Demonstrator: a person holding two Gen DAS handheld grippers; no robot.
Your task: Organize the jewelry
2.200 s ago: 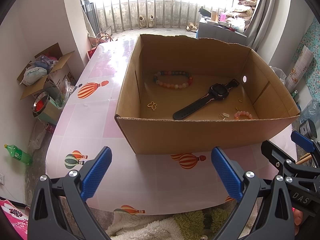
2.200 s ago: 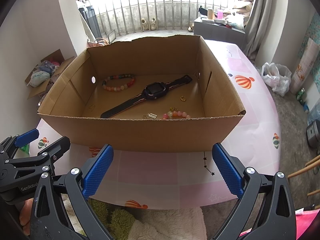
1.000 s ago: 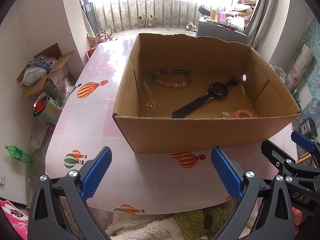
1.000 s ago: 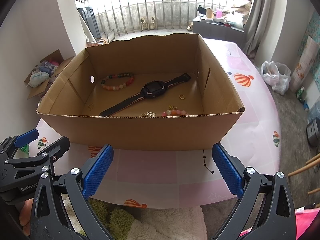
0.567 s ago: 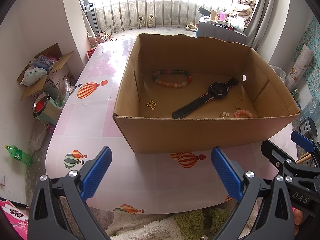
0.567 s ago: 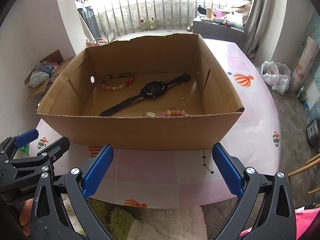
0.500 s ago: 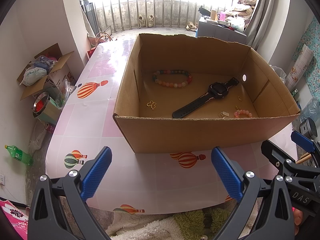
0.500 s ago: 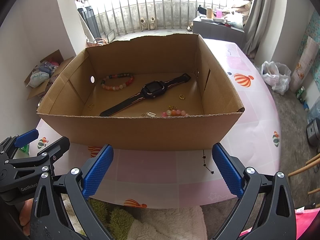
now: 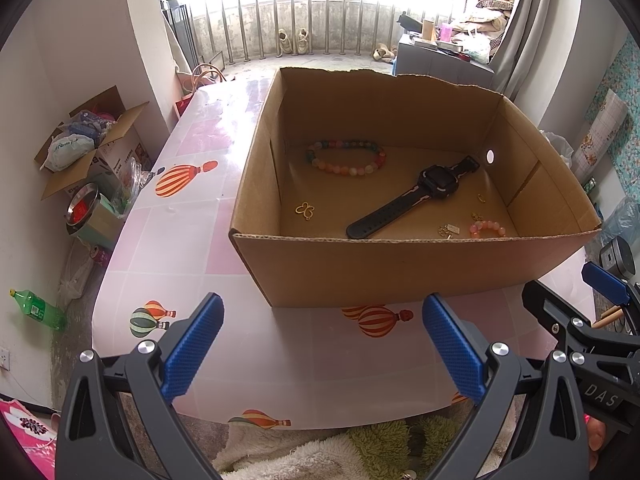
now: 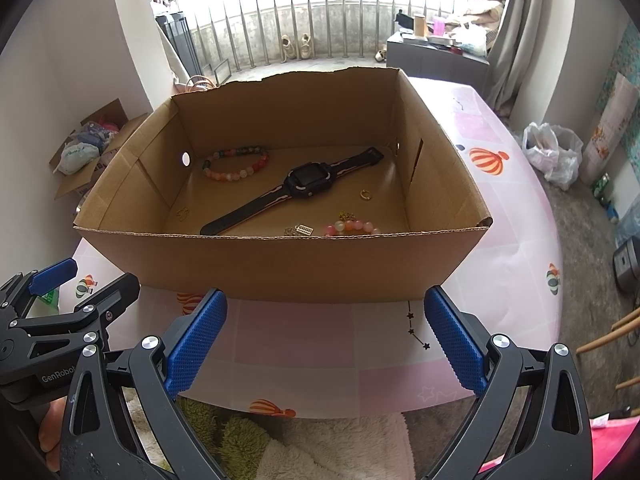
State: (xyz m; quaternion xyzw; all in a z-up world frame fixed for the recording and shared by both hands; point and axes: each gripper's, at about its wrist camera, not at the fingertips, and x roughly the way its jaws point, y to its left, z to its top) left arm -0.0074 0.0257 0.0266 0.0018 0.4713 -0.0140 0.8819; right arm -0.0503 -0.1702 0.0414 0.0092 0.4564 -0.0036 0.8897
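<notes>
An open cardboard box point(image 9: 400, 268) point(image 10: 280, 264) stands on the pink balloon-print table. On its floor lie a black watch point(image 9: 416, 200) point(image 10: 296, 192), a multicoloured bead bracelet point(image 9: 346, 156) point(image 10: 236, 164), a small pink bead bracelet point(image 9: 487, 229) point(image 10: 352, 227), a gold butterfly charm point(image 9: 305, 211), a gold ring point(image 10: 365, 194) and small gold bits point(image 9: 448, 229). My left gripper point(image 9: 322, 344) and right gripper point(image 10: 326, 338) hover open and empty over the table's near edge, in front of the box's near wall.
The table point(image 9: 188, 240) ends just under the grippers, with a fluffy rug point(image 10: 320, 440) below. On the floor to the left are a box of clutter point(image 9: 88, 136), a metal bowl point(image 9: 82, 208) and a green bottle point(image 9: 36, 308). Plastic bags point(image 10: 552, 152) lie at right.
The view of the box has shifted very slightly over the earlier frames; both grippers stay open and empty in the same place.
</notes>
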